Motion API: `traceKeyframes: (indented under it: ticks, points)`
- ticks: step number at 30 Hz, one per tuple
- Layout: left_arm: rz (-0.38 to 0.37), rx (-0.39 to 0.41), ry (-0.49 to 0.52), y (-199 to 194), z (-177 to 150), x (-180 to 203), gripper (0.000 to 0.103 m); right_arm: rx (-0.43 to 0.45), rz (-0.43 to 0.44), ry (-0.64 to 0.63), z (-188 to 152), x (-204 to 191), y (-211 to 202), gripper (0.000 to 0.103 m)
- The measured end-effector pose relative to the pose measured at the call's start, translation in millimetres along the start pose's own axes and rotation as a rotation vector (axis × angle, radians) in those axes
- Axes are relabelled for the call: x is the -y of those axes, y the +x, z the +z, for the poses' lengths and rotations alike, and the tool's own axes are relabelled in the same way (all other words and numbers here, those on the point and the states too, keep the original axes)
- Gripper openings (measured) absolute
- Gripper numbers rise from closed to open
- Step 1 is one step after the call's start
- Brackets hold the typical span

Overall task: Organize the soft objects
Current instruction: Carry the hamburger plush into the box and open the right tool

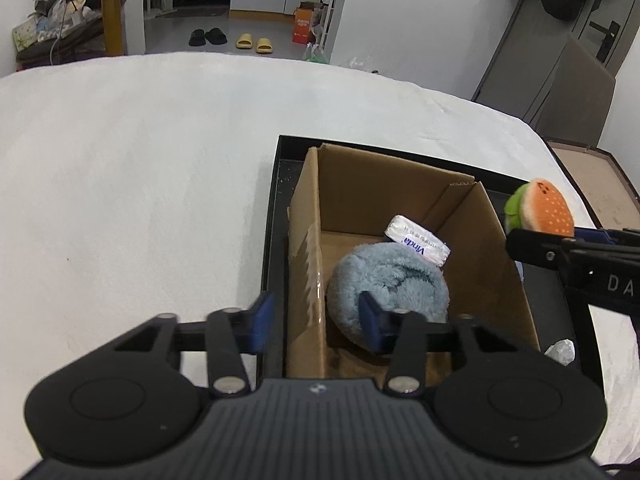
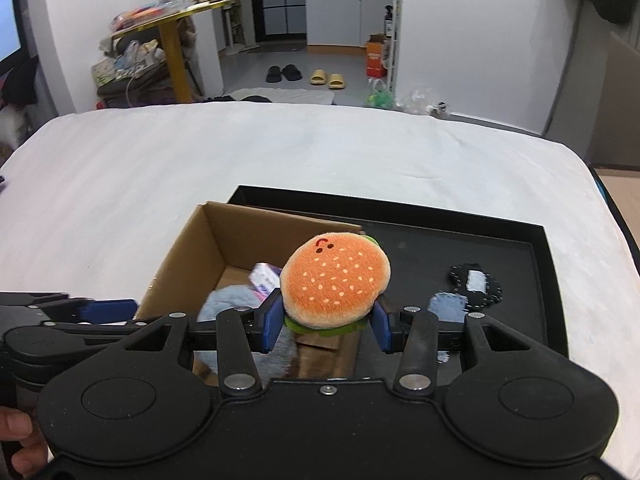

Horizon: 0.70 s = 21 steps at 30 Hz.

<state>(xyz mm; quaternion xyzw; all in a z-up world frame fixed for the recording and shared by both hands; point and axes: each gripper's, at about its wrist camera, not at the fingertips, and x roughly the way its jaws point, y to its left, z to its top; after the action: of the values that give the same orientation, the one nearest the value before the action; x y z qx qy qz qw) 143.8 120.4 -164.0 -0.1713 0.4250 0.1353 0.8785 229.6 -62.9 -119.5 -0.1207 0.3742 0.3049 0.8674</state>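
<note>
The right gripper (image 2: 326, 326) is carrying a plush burger (image 2: 335, 285), its jaws pinching the toy from both sides just above the near right corner of the cardboard box (image 1: 308, 216). The left gripper (image 1: 316, 320) is straddling the box's left wall: one blue pad is hanging outside it, the other is sitting inside against the blue fuzzy bundle (image 1: 390, 286). Whether those pads are actually pressing the wall I cannot tell.

The toy is squashy and is being held low on its body, so it could be squeezing out and dropping onto the black tray (image 2: 520, 256) rather than into the box. If the left gripper is dragging on the wall, the light box could be tipping or sliding across the tray.

Inside the box, a tissue pack (image 1: 416, 245) is lying at the far side, resting on the fuzzy bundle, which is filling most of the floor, so little room is remaining. On the tray to the right, denim patches (image 2: 474, 285) are waiting. The tray itself is sitting on a white bed (image 1: 140, 160); slippers (image 2: 327, 78) are lying on the far floor.
</note>
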Motion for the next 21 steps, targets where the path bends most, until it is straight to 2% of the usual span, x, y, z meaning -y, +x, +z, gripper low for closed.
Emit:
traceKeyframes:
  ticks: [2, 4, 8, 21]
  points:
    - [-0.008, -0.010, -0.014, 2, -1, -3, 0.018, -0.003, 0.002, -0.013, -1, -7, 0, 0.045]
    - [-0.015, -0.014, -0.032, 3, -2, -6, 0.015, -0.007, 0.002, -0.024, 0, -11, 1, 0.046]
    - [-0.026, -0.010, -0.046, 3, -3, -8, 0.014, -0.016, -0.023, -0.051, -2, -16, 4, 0.059]
    - [-0.031, -0.004, -0.051, 3, -5, -10, 0.014, -0.027, -0.054, 0.010, -13, 0, -1, 0.058]
